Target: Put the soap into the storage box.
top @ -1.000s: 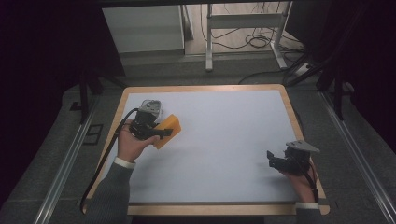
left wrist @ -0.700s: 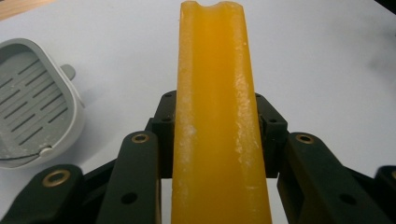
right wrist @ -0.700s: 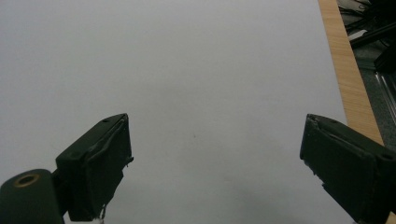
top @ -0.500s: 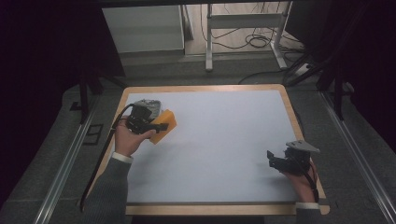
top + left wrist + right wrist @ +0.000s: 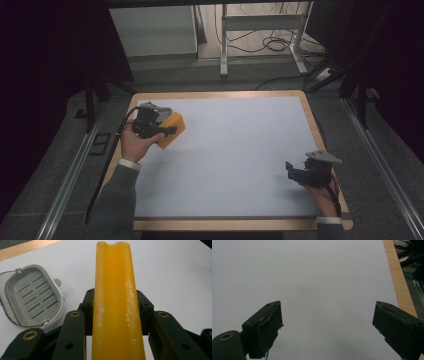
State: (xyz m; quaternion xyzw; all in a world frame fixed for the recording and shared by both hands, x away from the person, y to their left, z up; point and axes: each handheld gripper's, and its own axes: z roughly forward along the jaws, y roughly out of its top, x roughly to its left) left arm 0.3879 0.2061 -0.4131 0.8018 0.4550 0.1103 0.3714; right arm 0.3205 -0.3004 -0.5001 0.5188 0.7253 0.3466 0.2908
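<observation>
My left gripper [image 5: 169,131] is shut on a yellow-orange bar of soap [image 5: 171,129] near the table's far left. In the left gripper view the soap [image 5: 113,290] runs straight out between the black jaws, narrow edge up, with white dust on it. A grey slotted soap dish [image 5: 32,298] lies on the white surface just left of the jaws. From above, the soap dish [image 5: 152,107] is partly hidden behind the gripper. My right gripper [image 5: 290,171] rests near the table's front right, open, and nothing lies between its fingers [image 5: 265,327].
The white table top [image 5: 235,150] has a wooden rim [image 5: 310,115] all round. That wooden rim [image 5: 398,277] runs close by the right gripper's right side. Beyond the far edge are a desk frame [image 5: 260,35] and floor cables.
My left gripper, with the soap in it, has drifted slightly left and away, toward the soap dish. The right gripper has stayed in place.
</observation>
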